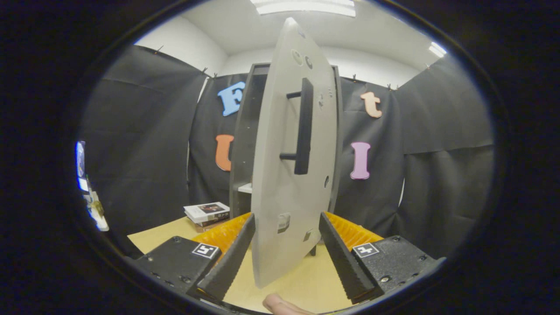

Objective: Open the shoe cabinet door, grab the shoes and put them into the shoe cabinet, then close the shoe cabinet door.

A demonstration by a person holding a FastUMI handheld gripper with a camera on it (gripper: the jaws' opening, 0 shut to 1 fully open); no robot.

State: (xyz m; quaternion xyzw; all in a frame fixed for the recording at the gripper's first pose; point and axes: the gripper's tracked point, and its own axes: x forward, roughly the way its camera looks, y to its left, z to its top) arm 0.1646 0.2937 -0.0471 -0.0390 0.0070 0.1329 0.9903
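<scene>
Cabinet count: one shoe cabinet (243, 144), dark, standing upright on the desk (302, 284) against the booth's black cloth wall.
Door count: one door (280, 192), pale grey, swung out toward the camera so that its free edge points at the tongs.
Door position: the lower part of the door stands between the two fingers of the tongs; its bottom corner reaches down close to the desk.
Handle count: one handle (303, 127), a dark vertical bar on two short posts, set on the right face of the door, above and beyond the fingers.
Door appearance: flat panel with several small round holes and two small pale fittings near its lower end.
Cabinet interior: visible to the left of the door; one pale shelf edge (245, 188) shows inside; contents cannot be told.
Tongs (286, 245): fingers spread wide, one on each side of the door; there is a gap between each finger and the panel, so nothing is gripped.
Books count: a small stack of books (207, 213) on the desk, left of the cabinet's foot; exact number unclear.
Person: one fingertip (280, 304) shows below the door, between the finger bases.
Desk: light tan surface.
</scene>
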